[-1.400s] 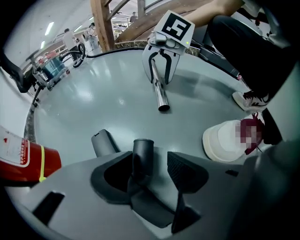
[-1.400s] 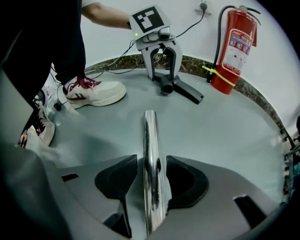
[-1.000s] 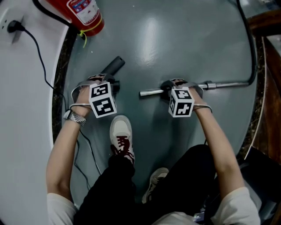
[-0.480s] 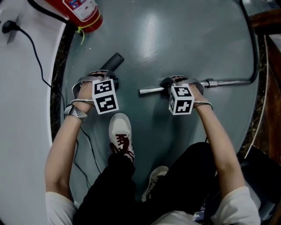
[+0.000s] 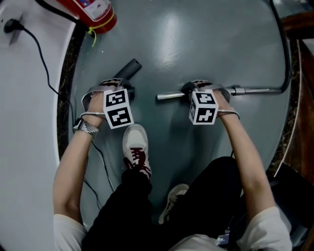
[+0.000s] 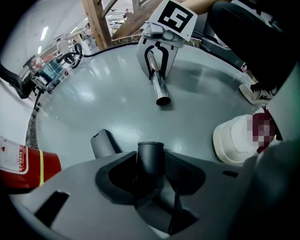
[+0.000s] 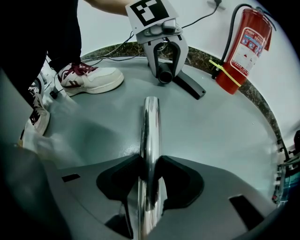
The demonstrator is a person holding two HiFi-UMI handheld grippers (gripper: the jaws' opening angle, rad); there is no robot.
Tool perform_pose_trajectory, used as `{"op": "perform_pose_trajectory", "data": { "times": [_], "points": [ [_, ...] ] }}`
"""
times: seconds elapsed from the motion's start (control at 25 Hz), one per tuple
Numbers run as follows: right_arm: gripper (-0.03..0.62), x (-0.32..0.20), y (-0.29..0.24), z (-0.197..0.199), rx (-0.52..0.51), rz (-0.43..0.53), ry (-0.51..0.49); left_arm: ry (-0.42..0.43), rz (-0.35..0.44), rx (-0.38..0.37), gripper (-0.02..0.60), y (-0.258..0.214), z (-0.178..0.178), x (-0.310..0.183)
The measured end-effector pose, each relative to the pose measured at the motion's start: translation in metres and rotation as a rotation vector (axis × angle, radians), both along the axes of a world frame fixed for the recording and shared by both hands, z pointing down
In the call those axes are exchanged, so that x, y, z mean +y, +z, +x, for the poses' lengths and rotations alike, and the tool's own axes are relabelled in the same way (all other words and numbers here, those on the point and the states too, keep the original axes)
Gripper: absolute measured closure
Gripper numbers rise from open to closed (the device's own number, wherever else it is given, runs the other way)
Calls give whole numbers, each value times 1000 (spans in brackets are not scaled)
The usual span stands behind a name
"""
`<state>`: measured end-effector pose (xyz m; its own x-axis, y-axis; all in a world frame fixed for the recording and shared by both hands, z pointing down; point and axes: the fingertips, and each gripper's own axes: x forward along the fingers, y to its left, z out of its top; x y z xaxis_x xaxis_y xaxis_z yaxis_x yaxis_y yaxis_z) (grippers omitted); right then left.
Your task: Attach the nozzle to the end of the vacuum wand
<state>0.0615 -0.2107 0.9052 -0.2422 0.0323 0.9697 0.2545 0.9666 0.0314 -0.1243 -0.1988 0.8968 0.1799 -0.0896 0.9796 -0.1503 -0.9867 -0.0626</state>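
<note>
A black nozzle [image 5: 128, 69] lies on the grey floor, its round tube end [image 6: 150, 157] between the jaws of my left gripper [image 5: 122, 91]. Those jaws have just been closing and their pads press on the tube. The chrome vacuum wand [image 5: 169, 96] lies level to the right, with its open end [image 6: 162, 99] pointing at the nozzle. My right gripper [image 5: 195, 89] points down over the wand [image 7: 151, 122]. Its jaws have just been closing too, and the pads clamp the tube. A gap of bare floor separates wand end and nozzle.
A red fire extinguisher [image 5: 91, 12] stands at the far left by the white wall. A black cable [image 5: 41, 54] runs along the left edge. The person's white shoe [image 5: 135, 147] rests just behind the left gripper. The wand's hose [image 5: 283, 59] curves up at right.
Both hands stay where they were over the nozzle and the wand. Neither object has shifted on the floor.
</note>
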Motion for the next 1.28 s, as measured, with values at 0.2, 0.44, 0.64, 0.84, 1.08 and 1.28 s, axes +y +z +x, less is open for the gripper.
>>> {"op": "perform_pose_trajectory", "data": {
  "times": [0.2, 0.44, 0.64, 0.84, 1.08, 1.28],
  "points": [
    [430, -3, -6, -2, 23, 9, 12, -32, -1, 50, 402, -5, 10, 9],
    [430, -12, -16, -10, 11, 55, 27, -56, 26, 107, 403, -10, 29, 13],
    [430, -9, -20, -19, -17, 49, 29, -52, 39, 126, 403, -14, 37, 14],
    [430, -11, -27, -34, -49, 54, 24, -64, 52, 155, 403, -18, 45, 12],
    [430, -9, -30, -45, -65, 47, 10, -74, 49, 160, 403, -16, 47, 12],
    [430, -7, -32, -45, -57, 42, 6, -81, 52, 161, 403, -16, 48, 11]
  ]
}}
